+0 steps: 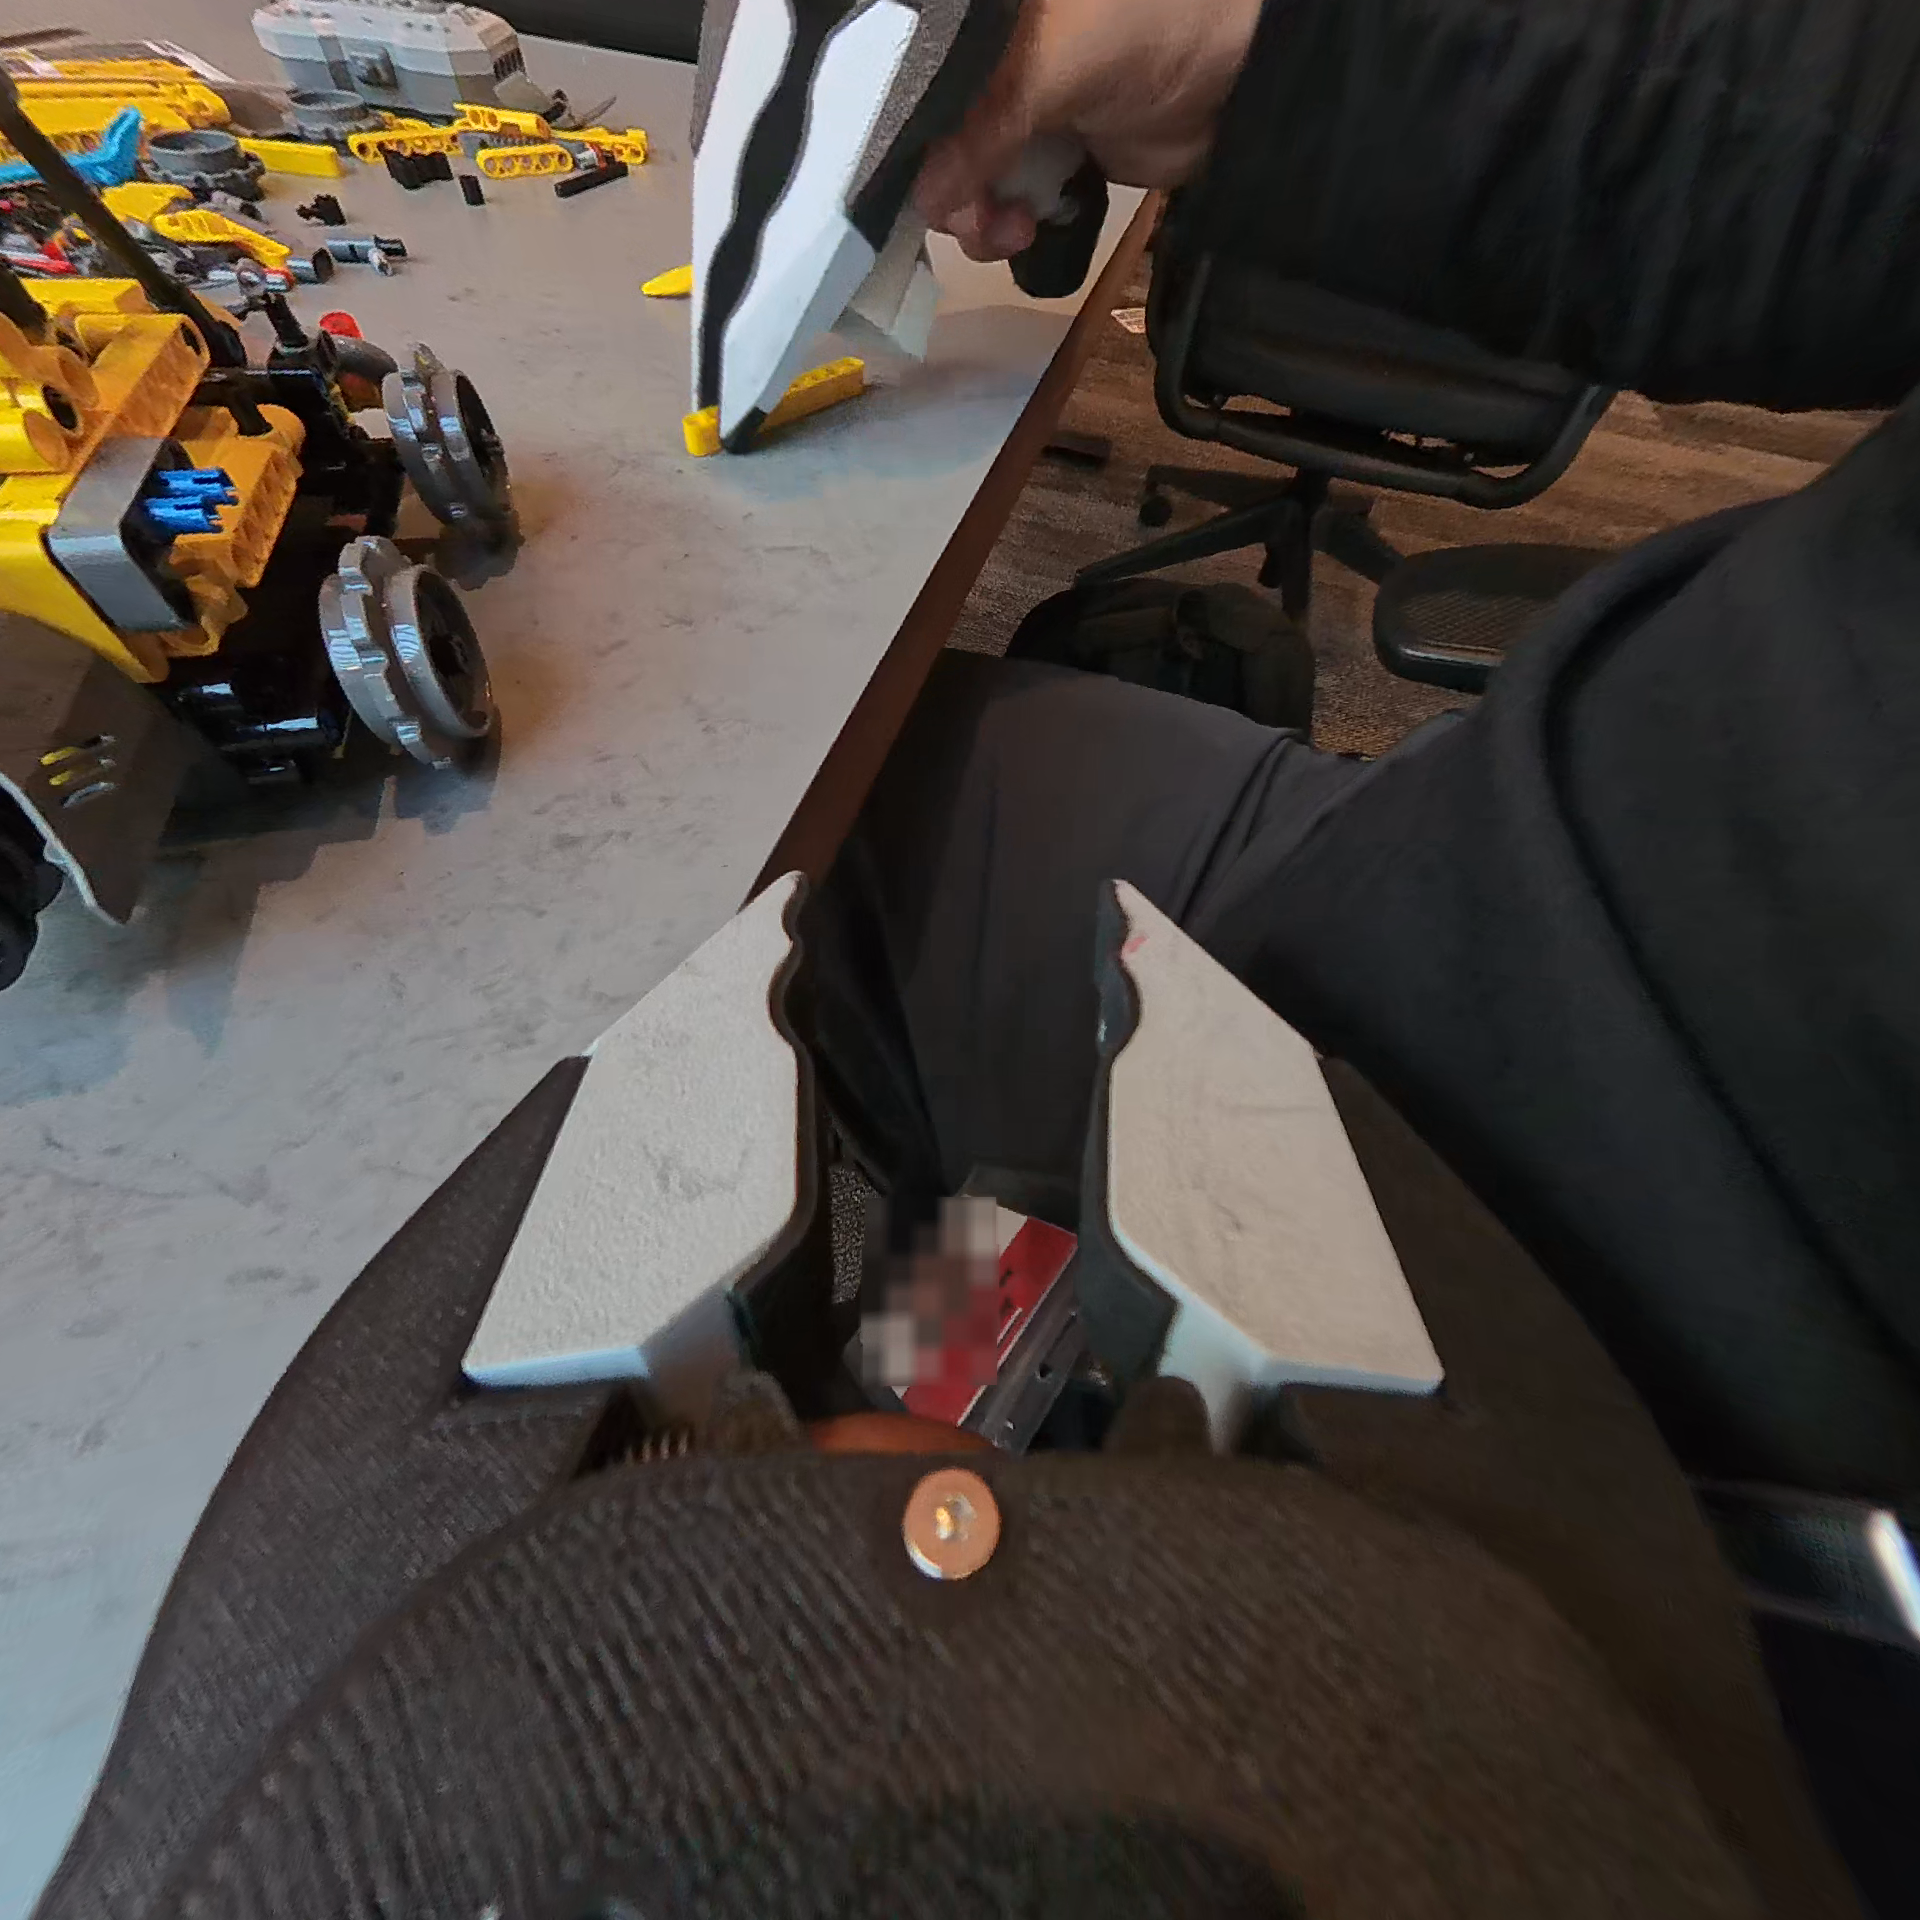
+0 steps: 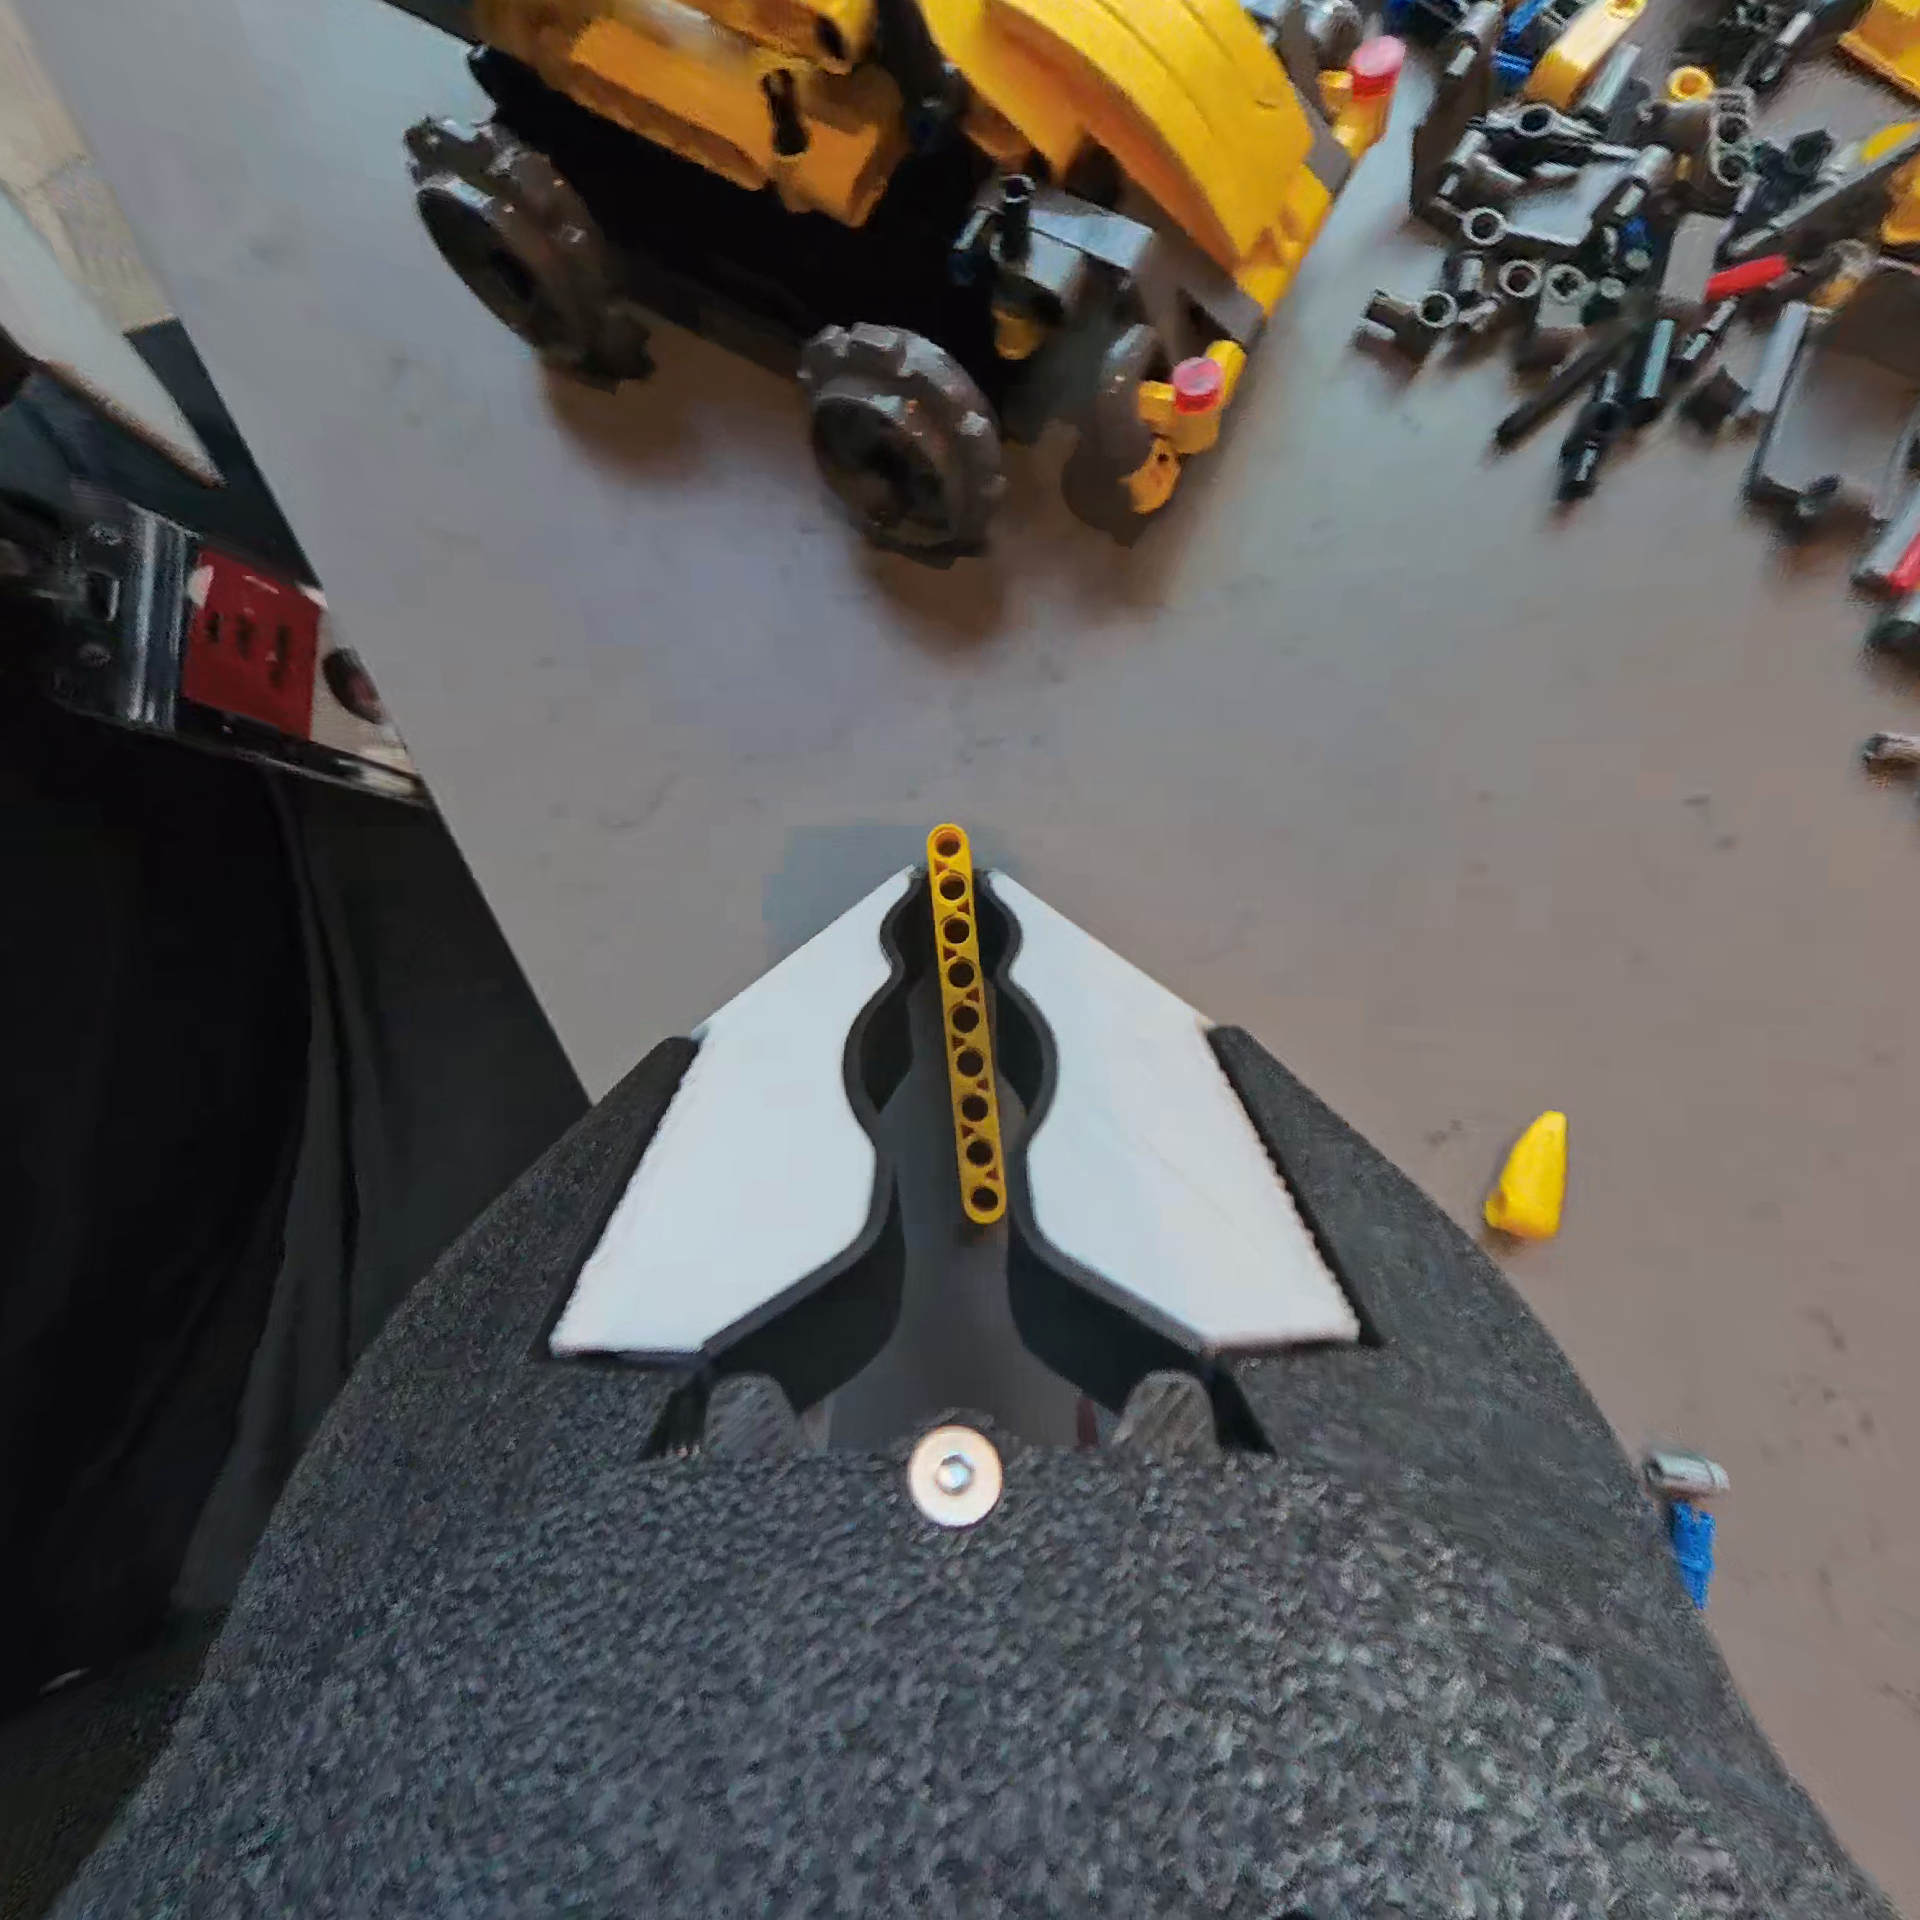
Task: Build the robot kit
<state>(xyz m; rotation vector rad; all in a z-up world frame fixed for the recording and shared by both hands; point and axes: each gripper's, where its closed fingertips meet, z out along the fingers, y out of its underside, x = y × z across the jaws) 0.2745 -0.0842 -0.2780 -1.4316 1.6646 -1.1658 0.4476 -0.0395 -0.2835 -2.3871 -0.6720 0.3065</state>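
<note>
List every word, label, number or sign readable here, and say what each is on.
None can be read.
Red card beyond the left gripper: partly covered and blurred, unreadable.
White tag on the carpet: too small.
Yellow beam in the right gripper's jaws: holes only, no text.

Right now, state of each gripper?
Left gripper: open, empty, hanging past the table edge over the person's lap.
Right gripper: shut on the yellow holed beam, tip down at the grey table.
</note>
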